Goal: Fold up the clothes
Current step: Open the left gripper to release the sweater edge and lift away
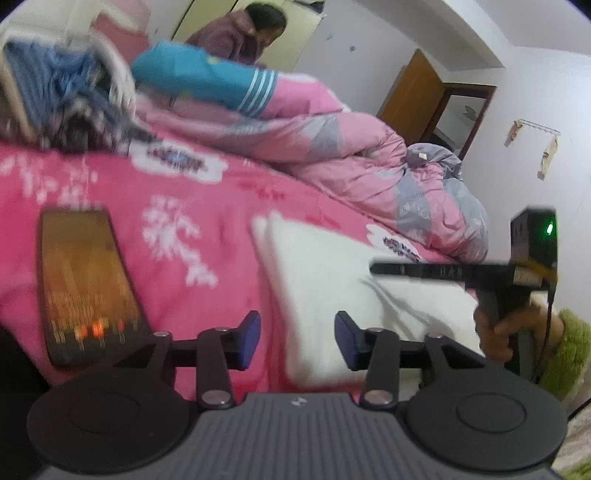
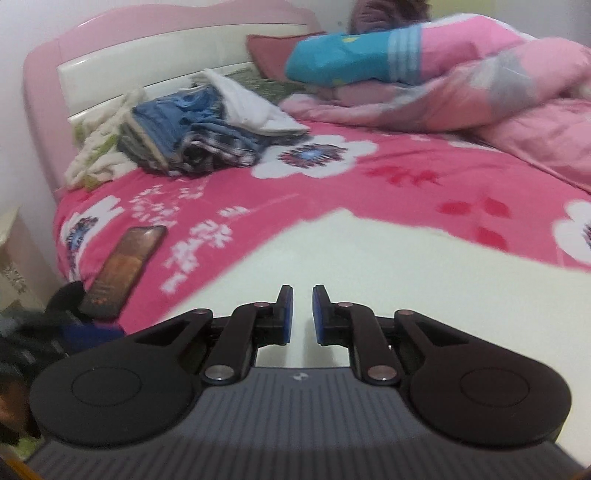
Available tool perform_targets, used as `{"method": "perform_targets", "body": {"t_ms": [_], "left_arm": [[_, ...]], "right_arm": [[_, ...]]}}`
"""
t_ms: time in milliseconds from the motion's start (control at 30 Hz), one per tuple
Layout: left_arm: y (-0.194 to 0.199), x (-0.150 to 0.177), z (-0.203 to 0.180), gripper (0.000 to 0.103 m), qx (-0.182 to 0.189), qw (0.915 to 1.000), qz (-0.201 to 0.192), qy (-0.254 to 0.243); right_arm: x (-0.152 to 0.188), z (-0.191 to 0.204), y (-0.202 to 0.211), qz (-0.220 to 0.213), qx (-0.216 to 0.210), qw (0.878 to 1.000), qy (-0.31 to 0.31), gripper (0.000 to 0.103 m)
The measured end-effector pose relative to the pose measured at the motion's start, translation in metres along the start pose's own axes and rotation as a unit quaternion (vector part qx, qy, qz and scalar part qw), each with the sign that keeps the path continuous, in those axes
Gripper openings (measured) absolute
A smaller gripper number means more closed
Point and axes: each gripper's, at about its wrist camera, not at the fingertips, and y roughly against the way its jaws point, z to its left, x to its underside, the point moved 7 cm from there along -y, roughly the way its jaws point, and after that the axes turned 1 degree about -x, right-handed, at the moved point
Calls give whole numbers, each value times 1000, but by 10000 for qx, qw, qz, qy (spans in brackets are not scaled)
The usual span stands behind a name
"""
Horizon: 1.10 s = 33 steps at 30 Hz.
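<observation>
Left tool (image 1: 297, 341): jaws parted about halfway, nothing between the blue pads, pink sheet showing through the gap. Right tool (image 2: 303, 314): jaws drawn nearly together with only a narrow slit left, nothing pinched, hovering over pale cloth.

Just ahead and to the right of the left tool, directly under and ahead of the right tool: white garment (image 2: 388, 258), lying flat on the bed (image 2: 406, 177), one corner pointing away. Seen from the left tool, at right over that garment: the right tool side-on, gripped in a hand (image 1: 496, 334) with a green sleeve (image 1: 570, 354).

Left of both tools, near the bed edge: phone (image 2: 123, 271), screen up. Farther ahead, toward the headboard (image 2: 166, 59): pile of clothes (image 2: 192, 136), blue, plaid and white. Ahead and to the right: pink and grey quilt (image 1: 369, 162), bunched, with a teal pillow (image 2: 343, 57) on top. Behind the pillow: a person (image 1: 243, 33) in a dark red top.
</observation>
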Motion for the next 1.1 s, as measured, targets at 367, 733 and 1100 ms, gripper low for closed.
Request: {"method": "perform_targets", "body": {"t_ms": [367, 733, 1100], "left_arm": [[-88, -71, -46, 80, 315, 9991, -255, -140], [-193, -61, -23, 51, -319, 9984, 436, 177], [-193, -62, -21, 55, -274, 9988, 362, 193]], "right_arm": [[-22, -60, 22, -527, 491, 9971, -243, 15], [-35, -121, -52, 318, 319, 9988, -186, 14], [-26, -236, -12, -90, 1352, 9794, -1494, 10]]}}
